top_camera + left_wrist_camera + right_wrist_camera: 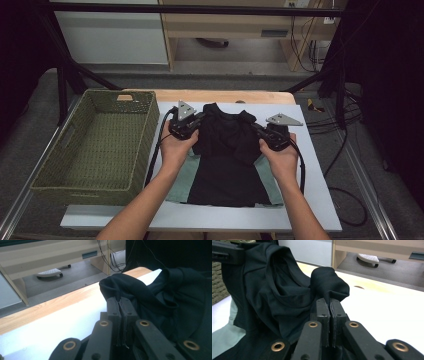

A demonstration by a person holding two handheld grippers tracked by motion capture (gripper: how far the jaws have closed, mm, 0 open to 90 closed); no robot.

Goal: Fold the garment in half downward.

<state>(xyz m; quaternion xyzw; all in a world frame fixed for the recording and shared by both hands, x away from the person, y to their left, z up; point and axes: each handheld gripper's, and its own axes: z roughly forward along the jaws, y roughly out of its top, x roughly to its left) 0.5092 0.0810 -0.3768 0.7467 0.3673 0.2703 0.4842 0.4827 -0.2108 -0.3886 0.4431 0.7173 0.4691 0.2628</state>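
Black shirt (226, 160) with pale green side panels lying flat on the white mat (320, 200) in the middle of the bench (220, 96), hem toward the person, collar end toward the far edge. Upper part bunched and lifted a bit at both shoulders.

Left hand-held gripper (199, 119) pinching the shirt's left shoulder, jaws clamped tight together with a fold of black fabric caught between them. Same thing clear in the left gripper view: jaws nearly touching, cloth (155, 297) pulled up into a little peak right above the left hand-held gripper (121, 302), white mat and wooden bench edge (50, 307) off to the side.

Right hand-held gripper (258, 130) doing the mirror job on the other shoulder, also squeezed narrow on a pinch of fabric. Right gripper view: black cloth (277, 290) puffed up in a rounded lump over the right hand-held gripper (329, 302), a strip of pale green panel (229, 332) at lower left, the other gripper just poking in at top left.

Both hands (176, 147) wrapped around the gripper bodies, forearms coming in from the near side, cables trailing back along the mat.

Green woven basket (95, 145) sitting just left of the mat, well apart from the shirt.
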